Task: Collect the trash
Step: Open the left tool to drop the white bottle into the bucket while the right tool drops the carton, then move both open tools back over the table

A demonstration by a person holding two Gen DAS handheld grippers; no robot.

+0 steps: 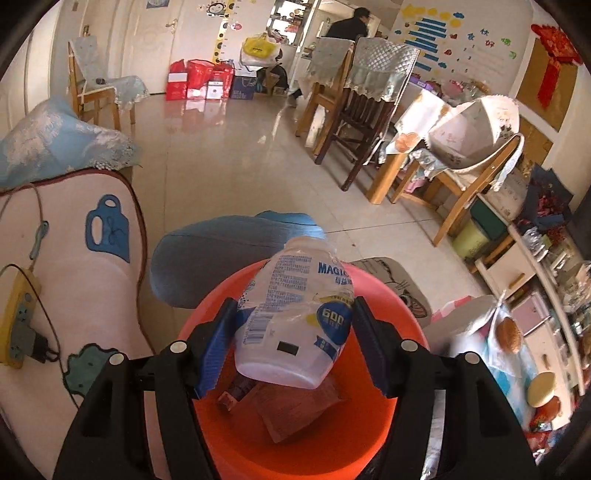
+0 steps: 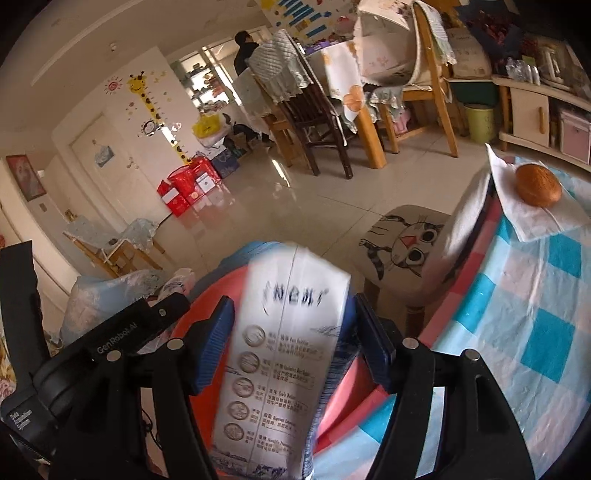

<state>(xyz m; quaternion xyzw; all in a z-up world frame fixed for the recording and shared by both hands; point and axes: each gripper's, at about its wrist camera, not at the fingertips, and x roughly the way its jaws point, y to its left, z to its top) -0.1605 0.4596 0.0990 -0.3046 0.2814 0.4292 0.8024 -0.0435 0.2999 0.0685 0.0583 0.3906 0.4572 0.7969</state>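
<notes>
A white plastic bottle (image 1: 291, 317) with blue label print hangs tilted between the fingers of my left gripper (image 1: 293, 325), right above the orange bucket (image 1: 391, 295). Slim gaps show beside the bottle and the pads do not press on it. In the right wrist view, a tall white carton (image 2: 284, 354) with printed round icons stands between the fingers of my right gripper (image 2: 293, 325), blurred, with space at both pads. It hangs over the same bucket (image 2: 343, 391). Brown paper wrappers (image 1: 295, 413) lie on the bucket's floor.
A table with a blue-and-pink checked cloth (image 2: 517, 332) lies to the right, bearing a bread roll (image 2: 537, 184) on a napkin. A cat-face stool (image 2: 402, 240) stands beyond the bucket. A pale sofa arm (image 1: 74, 277) is at left. A person (image 1: 351, 24) stands far back.
</notes>
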